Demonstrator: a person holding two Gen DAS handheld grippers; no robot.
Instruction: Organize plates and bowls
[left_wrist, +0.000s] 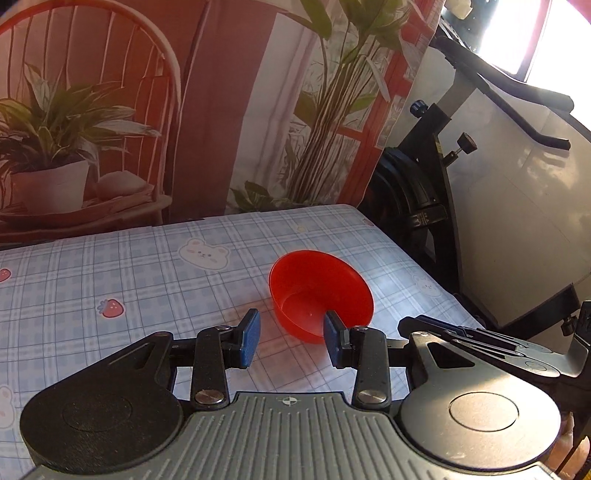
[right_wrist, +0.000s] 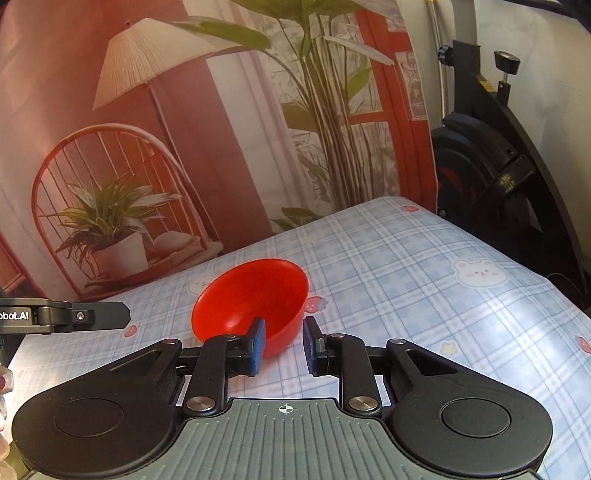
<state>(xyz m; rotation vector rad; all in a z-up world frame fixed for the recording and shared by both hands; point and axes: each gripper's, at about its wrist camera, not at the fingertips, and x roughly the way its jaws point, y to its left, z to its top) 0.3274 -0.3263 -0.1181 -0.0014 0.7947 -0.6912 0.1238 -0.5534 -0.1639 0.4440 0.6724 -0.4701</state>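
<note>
While 1 red bowl (left_wrist: 320, 293) sits on the checked tablecloth (left_wrist: 147, 280), 2 grippers wait by it. Left gripper (left_wrist: 291, 341): jaws wide apart, holding nothing, bowl at 1 o'clock. Right gripper (right_wrist: 283, 345): jaws apart w/ bowl's near rim between them, at 11 o'clock.

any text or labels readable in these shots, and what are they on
"obot.AI" - white letters on the black body of the left hand-held gripper, cut off by the left edge of the right wrist view, so the first letters are missing.

Yellow sticker on the exercise bike frame: too small to read.

White markings on the exercise bike's black lower bracket: blurred, unreadable.

No text on the red bowl or the tablecloth.
</note>
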